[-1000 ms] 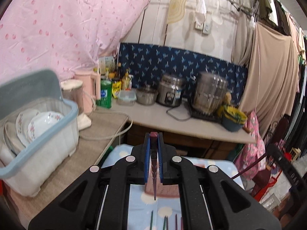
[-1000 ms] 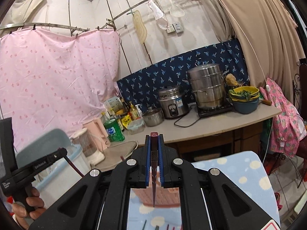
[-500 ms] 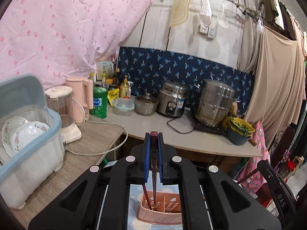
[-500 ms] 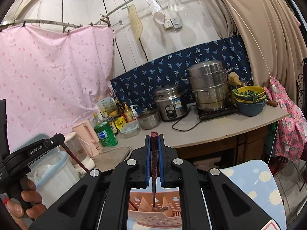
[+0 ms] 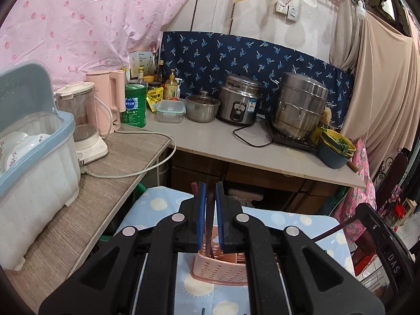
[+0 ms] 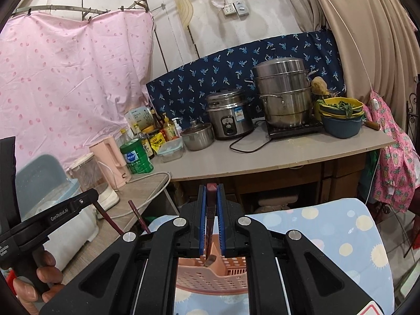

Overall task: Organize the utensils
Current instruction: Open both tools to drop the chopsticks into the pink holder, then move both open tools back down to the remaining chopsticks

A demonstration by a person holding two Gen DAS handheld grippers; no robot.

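Observation:
A pink perforated utensil basket (image 5: pixel 220 269) stands on the blue dotted cloth (image 5: pixel 157 204); it also shows in the right wrist view (image 6: pixel 210 275). My left gripper (image 5: pixel 209 210) is shut on a dark red chopstick (image 5: pixel 209 225) whose lower end reaches into the basket. My right gripper (image 6: pixel 210 210) is shut on another dark red chopstick (image 6: pixel 210 225), its tip over the basket's divider. Another chopstick (image 6: pixel 139 218) stands in the basket at the left. The left gripper body (image 6: pixel 47 225) shows at the left of the right wrist view.
A grey-blue dish rack (image 5: pixel 34 157) with plates sits on the wooden side table at left. The counter behind holds a kettle (image 5: pixel 107 102), a green canister (image 5: pixel 134 105), a rice cooker (image 5: pixel 240 102), a steamer pot (image 5: pixel 299 107) and bowls (image 5: pixel 334 149).
Both grippers have tilted down and moved toward the basket, which now shows closer below the fingers. Both chopsticks have come down into or over the basket.

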